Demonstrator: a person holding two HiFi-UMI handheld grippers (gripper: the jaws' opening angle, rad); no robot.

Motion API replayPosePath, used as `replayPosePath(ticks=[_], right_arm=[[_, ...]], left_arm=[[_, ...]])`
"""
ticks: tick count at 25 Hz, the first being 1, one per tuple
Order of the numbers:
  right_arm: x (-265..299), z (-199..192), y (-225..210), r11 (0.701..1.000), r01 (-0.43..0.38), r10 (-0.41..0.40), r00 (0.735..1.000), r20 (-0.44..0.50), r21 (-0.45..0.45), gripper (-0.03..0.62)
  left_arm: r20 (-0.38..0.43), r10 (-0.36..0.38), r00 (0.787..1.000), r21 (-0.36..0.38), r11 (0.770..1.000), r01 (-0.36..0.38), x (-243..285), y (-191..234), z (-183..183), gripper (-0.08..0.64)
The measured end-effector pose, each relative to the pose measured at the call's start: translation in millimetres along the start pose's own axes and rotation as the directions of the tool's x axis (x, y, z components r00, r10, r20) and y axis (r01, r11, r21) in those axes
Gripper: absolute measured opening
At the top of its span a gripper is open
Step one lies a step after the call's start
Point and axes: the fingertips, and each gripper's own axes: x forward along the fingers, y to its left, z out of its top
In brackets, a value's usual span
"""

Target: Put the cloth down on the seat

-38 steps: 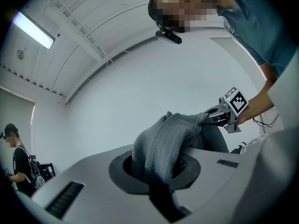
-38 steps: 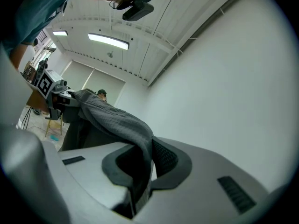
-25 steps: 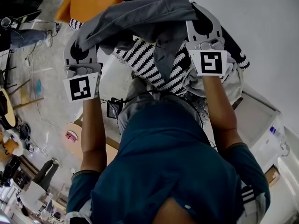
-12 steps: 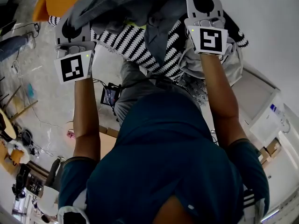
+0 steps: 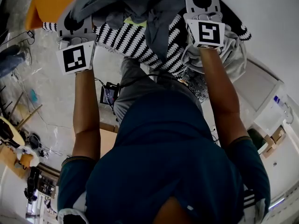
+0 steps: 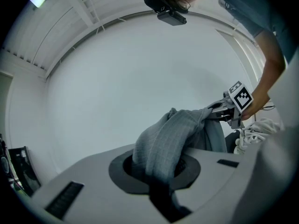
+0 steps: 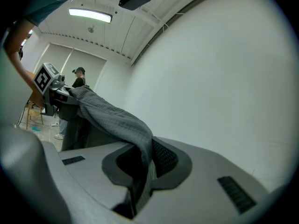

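A grey waffle-weave cloth (image 5: 135, 1) hangs stretched between my two grippers, held up in front of a white wall. My left gripper (image 5: 76, 22) is shut on one end of it. In the left gripper view the cloth (image 6: 163, 139) bunches out of the closed left gripper (image 6: 156, 171) and runs across to the right gripper (image 6: 231, 108). My right gripper (image 5: 202, 1) is shut on the other end. In the right gripper view the cloth (image 7: 117, 118) drapes from the right gripper (image 7: 140, 171) toward the left gripper (image 7: 53, 85). The fingertips are hidden under the fabric.
Below the held cloth lies a black-and-white striped fabric (image 5: 135, 43), with an orange cloth (image 5: 49, 1) at the far left and a pale grey bundle (image 5: 233, 52) at the right. A tablet (image 5: 109, 97) sits on the floor. A person (image 7: 78, 78) stands in the background.
Both grippers have moved forward and up in the head view, carrying the grey cloth further over the striped fabric. Both grips have stayed closed.
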Motion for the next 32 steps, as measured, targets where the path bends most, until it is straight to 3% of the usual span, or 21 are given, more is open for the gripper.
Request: replayPosePath(ticks=[16,32], right_arm=[[53.6,-58.8,8.8,0.998,0.021,-0.016,0.995,-0.094,0.052,0.038],[125.3,-142.2,22.6,0.998,0.031,-0.020,0.977,-0.212,0.048,0.040]], left_arm=[[-0.040,-0.032,0.999,-0.022,0.999,0.032,57.5,21.5,-65.5,0.044],[-0.135,-0.069,0.988,-0.081,0.995,0.059,129.8,39.6,-171.2,0.044]])
